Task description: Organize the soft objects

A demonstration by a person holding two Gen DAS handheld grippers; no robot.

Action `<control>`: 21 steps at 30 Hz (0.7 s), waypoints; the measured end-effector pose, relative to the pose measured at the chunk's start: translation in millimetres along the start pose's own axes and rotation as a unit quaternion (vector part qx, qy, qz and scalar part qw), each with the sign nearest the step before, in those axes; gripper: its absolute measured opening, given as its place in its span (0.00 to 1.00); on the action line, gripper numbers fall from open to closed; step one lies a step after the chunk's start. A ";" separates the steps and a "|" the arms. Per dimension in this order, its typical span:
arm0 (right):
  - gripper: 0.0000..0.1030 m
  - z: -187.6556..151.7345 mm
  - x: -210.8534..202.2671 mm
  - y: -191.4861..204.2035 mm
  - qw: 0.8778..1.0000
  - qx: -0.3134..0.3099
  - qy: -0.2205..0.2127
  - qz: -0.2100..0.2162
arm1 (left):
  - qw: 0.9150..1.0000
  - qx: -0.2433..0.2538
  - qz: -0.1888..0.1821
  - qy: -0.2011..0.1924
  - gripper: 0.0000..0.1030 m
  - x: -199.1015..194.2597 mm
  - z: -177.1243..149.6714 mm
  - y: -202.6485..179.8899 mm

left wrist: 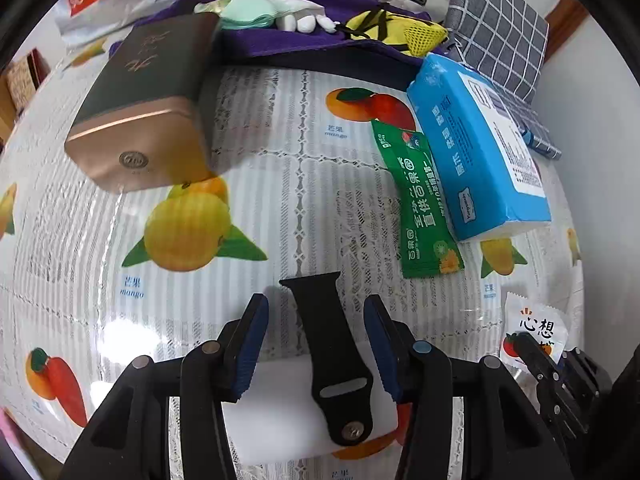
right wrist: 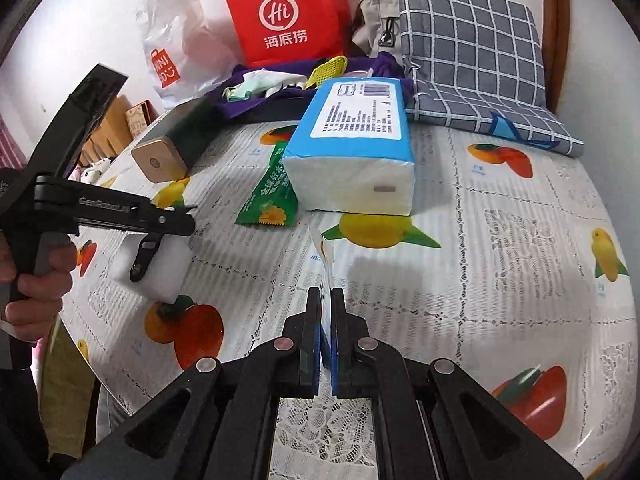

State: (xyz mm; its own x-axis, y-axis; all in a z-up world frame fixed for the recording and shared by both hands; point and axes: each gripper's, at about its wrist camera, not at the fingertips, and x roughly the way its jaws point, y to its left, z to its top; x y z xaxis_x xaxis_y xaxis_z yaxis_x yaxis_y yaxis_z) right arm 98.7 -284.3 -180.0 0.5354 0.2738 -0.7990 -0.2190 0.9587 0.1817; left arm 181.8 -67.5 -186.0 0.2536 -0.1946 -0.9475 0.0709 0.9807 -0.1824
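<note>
While the left gripper (left wrist: 316, 344) hangs low over the table in the left wrist view, its blue-padded fingers (left wrist: 252, 344) stand wide apart and grip nothing. Between them, at the bottom centre of the frame, a black rubber watch strap with a metal stud (left wrist: 334, 364) lies across a white rectangular foam sponge (left wrist: 276, 412), and neither pad touches the strap. The sponge rests on the fruit-printed plastic tablecloth (left wrist: 280, 184). In the upper left a dark green box with a rose-gold metal end (left wrist: 140, 104) lies at a slant. On the right side a blue plastic-wrapped pack of tissues (left wrist: 476, 148) lies just beside a green foil sachet (left wrist: 420, 200), the two touching along one edge. At the lower right edge a small white printed snack packet (left wrist: 536, 324) shows, with the dark tips of the right gripper (left wrist: 532, 356) on it. A purple cloth heaped with small items (left wrist: 288, 40) crosses the top of the frame.

In the right wrist view, the right gripper (right wrist: 326, 320) at the bottom centre has its fingers drawn nearly together, pinching the white snack packet (right wrist: 324, 264), which stands edge-on and upright between the pads. Beyond it, at the centre, lies the tissue pack (right wrist: 352, 152), with the green sachet (right wrist: 268, 196) at its left. At the left edge the left gripper (right wrist: 176, 220) hovers over the sponge (right wrist: 160, 268) and strap (right wrist: 144, 256). A red paper shopping bag (right wrist: 288, 12) stands at the top, and a grey checked cushion (right wrist: 476, 48) lies at the upper right.
</note>
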 end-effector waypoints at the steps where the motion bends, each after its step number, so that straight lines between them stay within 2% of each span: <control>1: 0.04 0.1 1.5 -0.4 1.000 0.000 0.000 0.002 | 1.000 0.004 0.006 0.000 0.45 0.5 0.3 -2.8; 4: 0.04 0.8 3.4 -3.1 1.000 0.003 -0.001 0.009 | 1.000 0.024 0.018 -0.001 0.23 1.4 -0.6 -10.9; 5: 0.04 1.0 4.1 -4.0 1.000 0.005 -0.001 0.011 | 0.999 0.027 0.019 -0.001 0.20 1.5 -0.7 -12.0; 14: 0.04 1.8 2.7 -10.3 1.000 0.022 -0.007 0.012 | 1.000 0.013 -0.006 -0.026 0.19 -12.1 0.9 -2.4; 21: 0.04 2.3 0.1 -15.4 0.999 0.043 -0.004 -0.005 | 0.998 -0.015 -0.024 -0.050 0.19 -34.8 -0.9 25.5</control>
State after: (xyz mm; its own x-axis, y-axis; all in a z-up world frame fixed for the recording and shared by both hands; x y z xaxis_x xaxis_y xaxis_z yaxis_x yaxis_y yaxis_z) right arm 104.0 -298.8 -181.5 0.5439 0.2641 -0.7965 -0.1427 0.9645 0.2224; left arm 173.8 -35.8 -157.8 0.3463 -0.2418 -0.9064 0.0576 0.9699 -0.2367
